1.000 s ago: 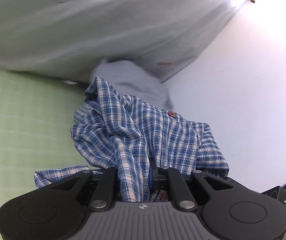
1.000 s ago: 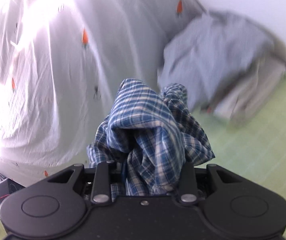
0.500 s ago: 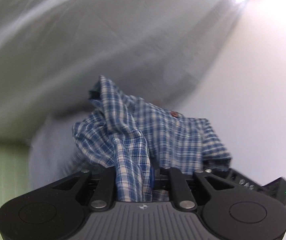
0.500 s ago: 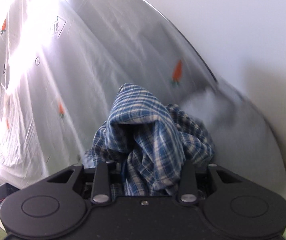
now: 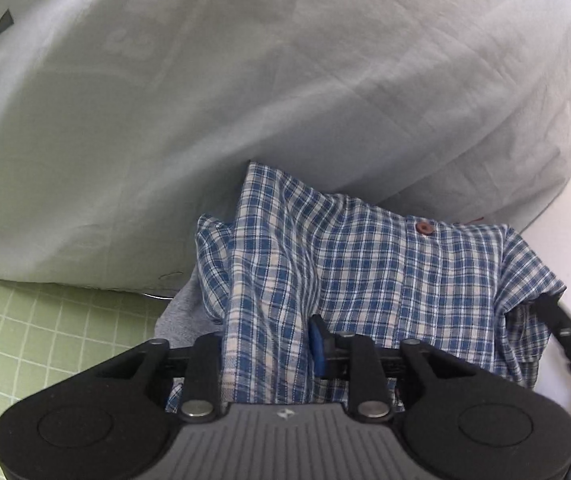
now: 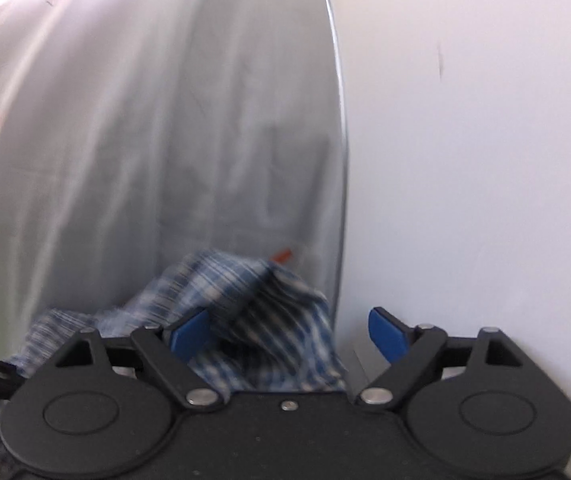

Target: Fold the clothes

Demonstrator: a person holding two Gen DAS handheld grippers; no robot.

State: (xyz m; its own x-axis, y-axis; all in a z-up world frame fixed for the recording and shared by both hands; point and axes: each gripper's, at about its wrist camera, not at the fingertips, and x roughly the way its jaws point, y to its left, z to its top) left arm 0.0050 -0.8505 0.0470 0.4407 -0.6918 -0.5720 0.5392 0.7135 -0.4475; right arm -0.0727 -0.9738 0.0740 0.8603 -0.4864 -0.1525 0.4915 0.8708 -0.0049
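A blue and white plaid shirt [image 5: 365,264] with a brown button lies bunched against a big pale sheet. My left gripper [image 5: 269,344] is shut on a fold of the shirt, and the cloth covers most of its fingers. In the right wrist view my right gripper [image 6: 285,332] stands open with its blue pads [image 6: 385,330] wide apart. The plaid shirt [image 6: 245,304] lies blurred between and below the pads, loose from them.
A pale grey sheet [image 5: 245,100] with small prints hangs across the back of both views. A green grid mat [image 5: 25,332] lies at lower left. A grey garment [image 5: 181,320] peeks from under the shirt. A white wall [image 6: 485,160] is on the right.
My right gripper has opened and let go of the plaid shirt, which has dropped lower. Both grippers have moved closer to the sheet. My left gripper still holds the shirt.
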